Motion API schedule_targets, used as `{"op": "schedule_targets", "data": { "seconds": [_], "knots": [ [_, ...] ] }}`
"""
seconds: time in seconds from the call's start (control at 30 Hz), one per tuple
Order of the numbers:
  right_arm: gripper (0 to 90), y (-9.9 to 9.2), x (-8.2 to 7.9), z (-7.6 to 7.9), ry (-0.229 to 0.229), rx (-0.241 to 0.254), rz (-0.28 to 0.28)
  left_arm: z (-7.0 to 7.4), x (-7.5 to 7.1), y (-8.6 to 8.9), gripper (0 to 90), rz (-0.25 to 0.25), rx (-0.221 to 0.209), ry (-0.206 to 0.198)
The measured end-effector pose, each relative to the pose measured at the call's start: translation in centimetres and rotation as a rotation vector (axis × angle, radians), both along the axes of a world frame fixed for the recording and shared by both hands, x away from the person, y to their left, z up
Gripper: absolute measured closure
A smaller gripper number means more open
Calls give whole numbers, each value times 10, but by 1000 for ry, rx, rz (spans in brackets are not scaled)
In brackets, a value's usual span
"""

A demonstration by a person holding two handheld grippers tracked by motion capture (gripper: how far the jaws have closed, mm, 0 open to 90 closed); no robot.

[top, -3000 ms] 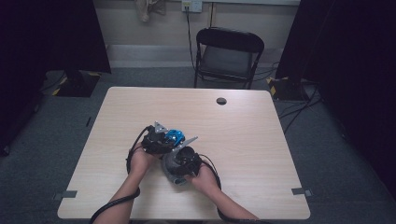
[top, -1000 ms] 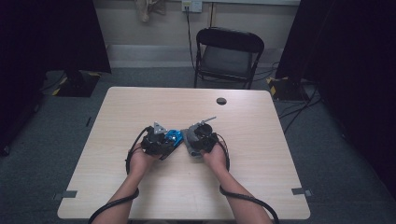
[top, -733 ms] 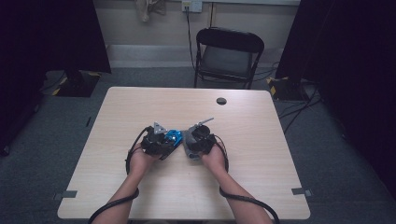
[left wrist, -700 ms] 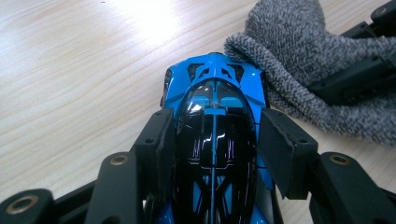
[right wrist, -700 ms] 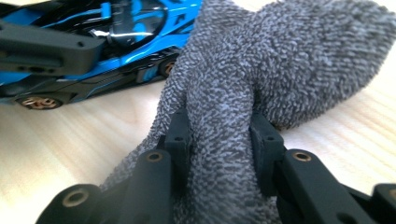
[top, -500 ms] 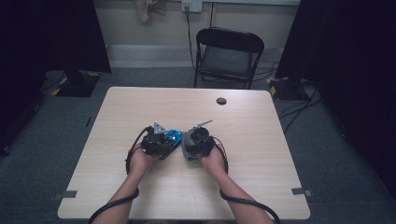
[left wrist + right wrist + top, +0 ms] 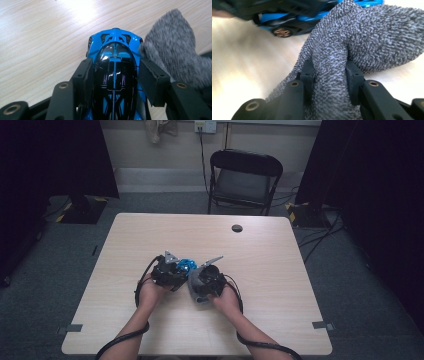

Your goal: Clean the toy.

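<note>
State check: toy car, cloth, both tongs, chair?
Toy car: upright on the table, clamped by its sides.
Grey cloth: bunched, pinched, touching the car's side.
Left tongs: shut on the toy car.
Right tongs: shut on the cloth.
Folding chair: unfolded, empty, behind the table.

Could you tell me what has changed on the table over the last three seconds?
The right tool, shut on the grey cloth, swung from in front of the blue toy car out to its right, then drew back in against its side. The left tool kept its grip on the car, in place.
</note>
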State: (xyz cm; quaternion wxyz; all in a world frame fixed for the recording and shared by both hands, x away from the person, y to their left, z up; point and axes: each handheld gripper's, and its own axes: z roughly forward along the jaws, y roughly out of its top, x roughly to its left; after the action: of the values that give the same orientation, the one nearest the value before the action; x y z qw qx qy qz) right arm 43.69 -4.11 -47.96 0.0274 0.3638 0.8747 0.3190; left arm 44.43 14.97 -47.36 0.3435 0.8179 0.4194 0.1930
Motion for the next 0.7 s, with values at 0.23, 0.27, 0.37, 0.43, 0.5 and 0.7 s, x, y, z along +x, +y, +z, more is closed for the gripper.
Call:
{"op": "schedule_targets", "data": {
  "seconds": [0.23, 0.27, 0.37, 0.43, 0.5, 0.7],
  "knots": [
    [665, 11, -13, 0, -6, -2, 59, 0, 0, 0, 467, 4, 2, 4],
    [664, 12, -14, 0, -9, -1, 65, 0, 0, -1, 468, 7, -3, 5],
    [664, 14, -16, 0, -10, -1, 69, 0, 0, -1, 467, 7, 0, 3],
    [664, 14, -16, 0, -6, 2, 69, 1, 0, 0, 468, 4, 4, 4],
    [664, 14, -17, 0, 3, 8, 69, 1, 0, -1, 468, 5, 7, 5],
    [664, 15, -19, 0, 18, 20, 82, 1, 0, -1, 467, 5, 5, 4]
  ]
}}
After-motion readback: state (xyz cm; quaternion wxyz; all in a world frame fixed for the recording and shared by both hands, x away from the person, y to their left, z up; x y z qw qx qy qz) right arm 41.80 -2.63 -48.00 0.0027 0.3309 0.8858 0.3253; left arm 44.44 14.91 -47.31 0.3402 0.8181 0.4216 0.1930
